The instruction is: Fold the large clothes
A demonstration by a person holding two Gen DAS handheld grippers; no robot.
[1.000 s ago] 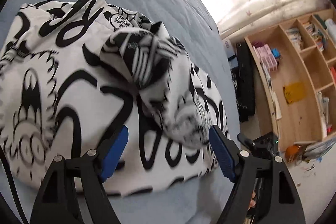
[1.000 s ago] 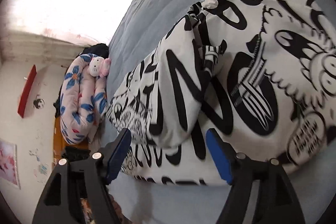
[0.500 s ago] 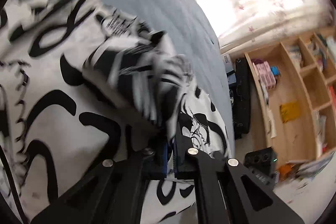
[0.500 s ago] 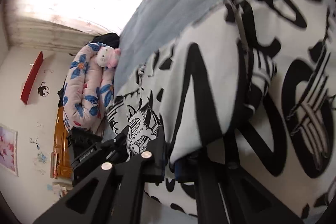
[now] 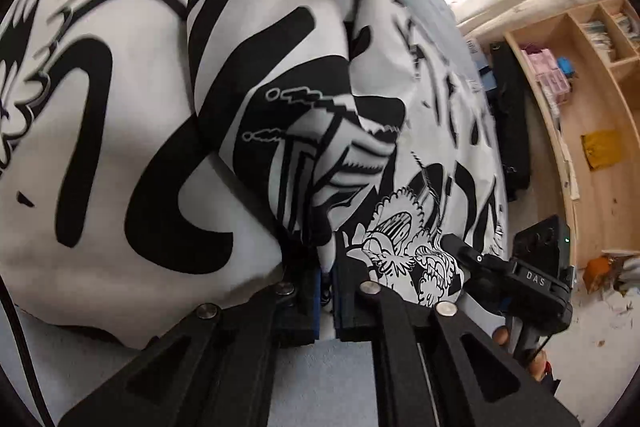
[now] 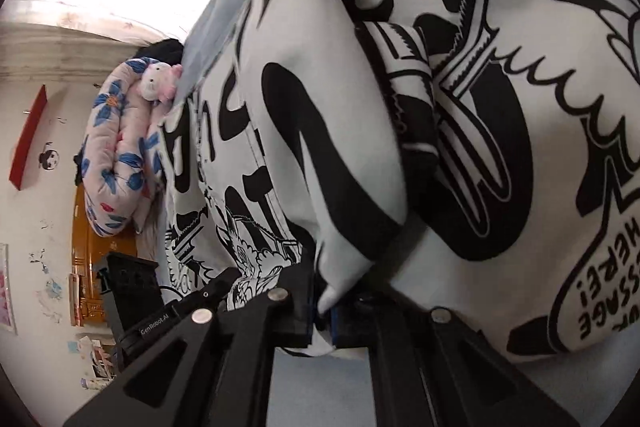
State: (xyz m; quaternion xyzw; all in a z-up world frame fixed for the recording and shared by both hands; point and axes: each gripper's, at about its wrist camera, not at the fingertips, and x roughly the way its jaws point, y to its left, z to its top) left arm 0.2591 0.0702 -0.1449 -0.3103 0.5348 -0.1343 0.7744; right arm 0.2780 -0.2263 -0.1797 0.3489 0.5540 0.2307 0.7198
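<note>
While lying bunched on the blue-grey bed, the black-and-white printed garment is filling most of both wrist views, its folds heaped over one another. Beyond the bed's edge, a wooden shelf unit is standing on one side of the room, and a flowered pillow is showing on the other. Both grippers are pinching the near hem: the left gripper is clamping a fold of cloth between nearly closed fingers, and the right gripper is gripping a white corner likewise.
</note>
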